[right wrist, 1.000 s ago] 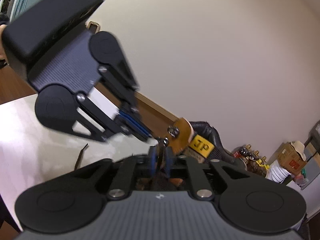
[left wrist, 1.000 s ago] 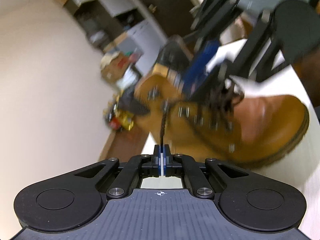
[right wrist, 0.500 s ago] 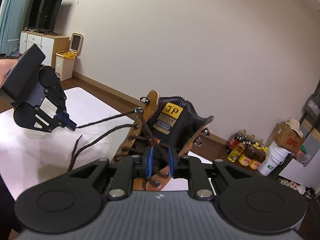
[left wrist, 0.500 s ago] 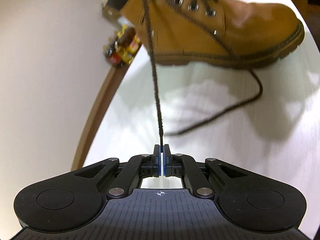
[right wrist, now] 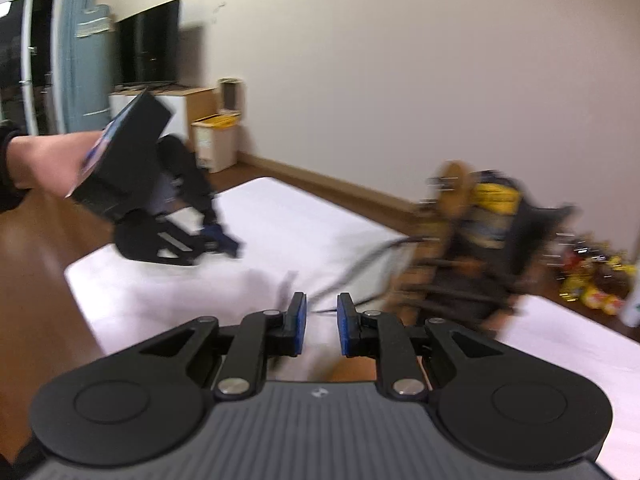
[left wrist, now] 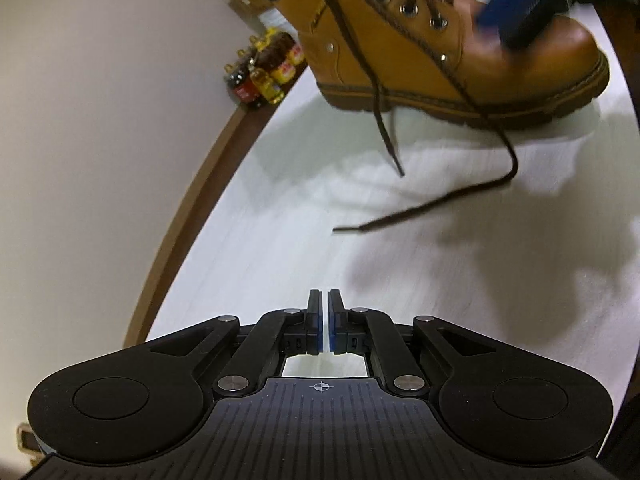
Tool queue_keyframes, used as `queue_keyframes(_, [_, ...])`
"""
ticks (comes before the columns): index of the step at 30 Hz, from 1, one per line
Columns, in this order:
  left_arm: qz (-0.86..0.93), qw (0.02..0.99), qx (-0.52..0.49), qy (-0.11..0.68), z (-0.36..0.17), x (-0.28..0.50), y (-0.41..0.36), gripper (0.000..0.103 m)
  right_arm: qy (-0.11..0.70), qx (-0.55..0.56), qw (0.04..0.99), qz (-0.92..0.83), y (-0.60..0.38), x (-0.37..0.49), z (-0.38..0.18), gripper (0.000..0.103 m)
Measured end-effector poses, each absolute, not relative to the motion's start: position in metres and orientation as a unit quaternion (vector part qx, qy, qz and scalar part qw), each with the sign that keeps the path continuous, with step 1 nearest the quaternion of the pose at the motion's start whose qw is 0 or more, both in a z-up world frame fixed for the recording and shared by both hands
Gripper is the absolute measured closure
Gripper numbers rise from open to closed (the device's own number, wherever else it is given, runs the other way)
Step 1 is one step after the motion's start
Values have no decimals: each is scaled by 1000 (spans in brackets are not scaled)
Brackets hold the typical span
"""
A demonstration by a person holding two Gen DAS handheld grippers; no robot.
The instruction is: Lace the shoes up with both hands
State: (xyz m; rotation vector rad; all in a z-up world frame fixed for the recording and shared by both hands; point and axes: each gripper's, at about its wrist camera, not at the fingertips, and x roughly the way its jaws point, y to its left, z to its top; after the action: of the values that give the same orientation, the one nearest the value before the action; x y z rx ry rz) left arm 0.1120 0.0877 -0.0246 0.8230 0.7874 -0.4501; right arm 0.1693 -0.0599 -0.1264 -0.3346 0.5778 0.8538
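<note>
In the left wrist view, a cluster of bottles (left wrist: 264,74) stands at the upper left. The left gripper (left wrist: 324,300) at bottom centre has just been opening; its jaws stand a narrow slit apart with nothing between them. The tan leather lace-up boot (left wrist: 452,48) sits on the white worktop (left wrist: 280,220) at the upper right, its dark brown lace (left wrist: 436,208) trailing loose below it. In the right wrist view, the right gripper (right wrist: 321,312) holds its jaws moderately apart, empty, the blurred boot at centre right.
</note>
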Motion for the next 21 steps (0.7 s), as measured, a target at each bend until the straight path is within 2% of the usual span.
queue_keyframes(10, [-219,868,307,322,-19,112,105,97,352,-187,837,374,32,216,-171,84])
queue_keyframes(17, [-226,884,270,306,-21,100,118,97,392,-177,832,351,57,252,-190,85])
queue_keyframes(19, [-225,890,257,302,-23,99,118,97,399,-169,831,349,56,255,-193,91])
queue_keyframes(20, [-222,893,249,301,-23,99,118,97,403,-161,830,350,54,256,-195,100])
queue_keyframes(21, [-220,897,239,300,-22,100,118,97,406,-149,830,354,51,256,-196,100])
